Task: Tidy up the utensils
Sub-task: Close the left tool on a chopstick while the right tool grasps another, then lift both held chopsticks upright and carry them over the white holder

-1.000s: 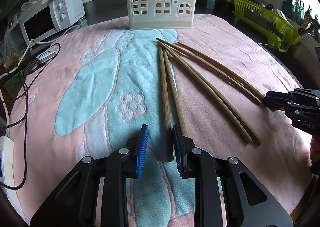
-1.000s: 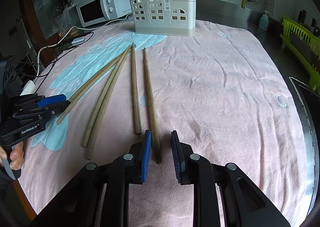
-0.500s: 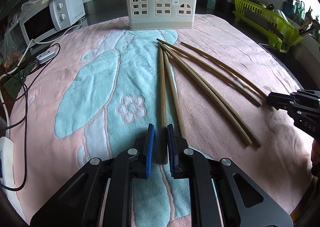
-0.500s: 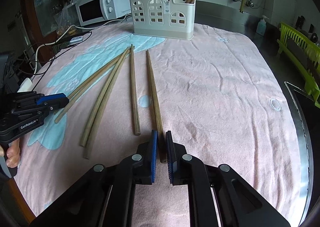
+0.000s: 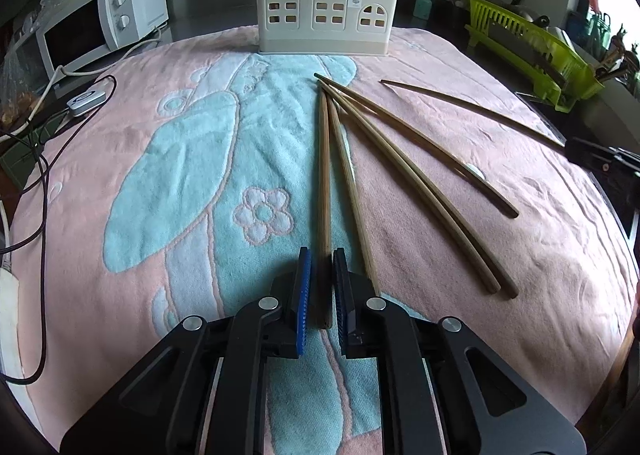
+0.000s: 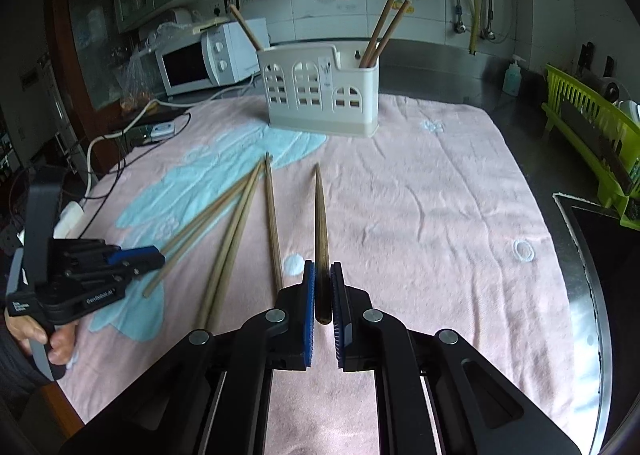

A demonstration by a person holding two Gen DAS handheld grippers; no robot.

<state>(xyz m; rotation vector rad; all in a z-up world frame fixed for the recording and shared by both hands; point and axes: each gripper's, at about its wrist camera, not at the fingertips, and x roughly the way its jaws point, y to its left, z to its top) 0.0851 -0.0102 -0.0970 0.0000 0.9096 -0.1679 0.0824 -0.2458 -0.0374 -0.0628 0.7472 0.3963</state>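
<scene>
The pink towel (image 6: 440,215) and the white holder (image 6: 320,95) at its far end have not moved. The right gripper (image 6: 322,295) has squeezed a chopstick (image 6: 320,215) and lifted it up, while the left gripper (image 5: 320,291) has squeezed another chopstick (image 5: 323,175) that lies on the towel.

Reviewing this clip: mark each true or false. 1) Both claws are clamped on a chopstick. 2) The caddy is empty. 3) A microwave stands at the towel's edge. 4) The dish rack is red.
1) True: the left claw grips a chopstick, and the right claw grips another chopstick.
2) False: the caddy already holds chopsticks, standing tilted.
3) True: the white microwave sits beyond the pink towel.
4) False: the dish rack is lime green.
</scene>
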